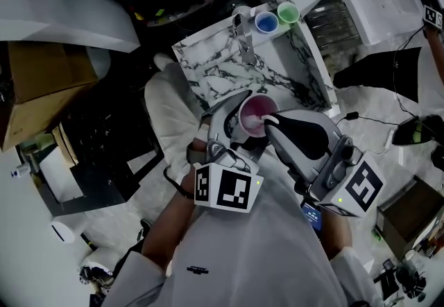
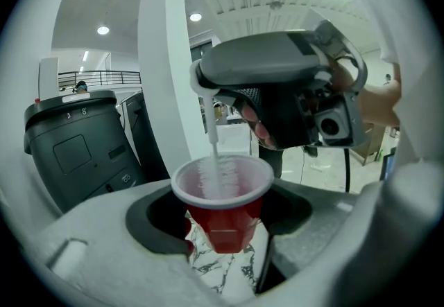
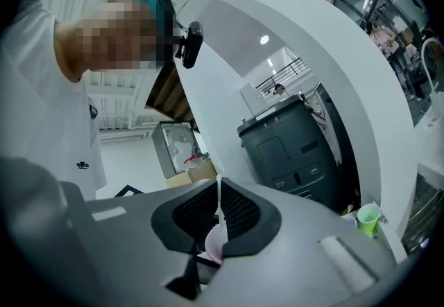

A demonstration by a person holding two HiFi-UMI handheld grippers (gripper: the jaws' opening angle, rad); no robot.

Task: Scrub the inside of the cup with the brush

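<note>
one red cup (image 2: 223, 219), pale inside, brush (image 2: 214, 163) bristles down in it.
your left gripper (image 1: 225, 136) clamps the cup above the marble top (image 1: 208, 66); your right gripper (image 3: 218, 215) pinches the thin brush stem. blue cup (image 1: 266, 21) and green cup (image 1: 288, 13) stand together at the far edge.

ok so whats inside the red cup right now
The brush stands inside the red cup, white bristles down, its thin stem rising to the right gripper. The cup's bottom is covered by the bristles and its wall.
</note>
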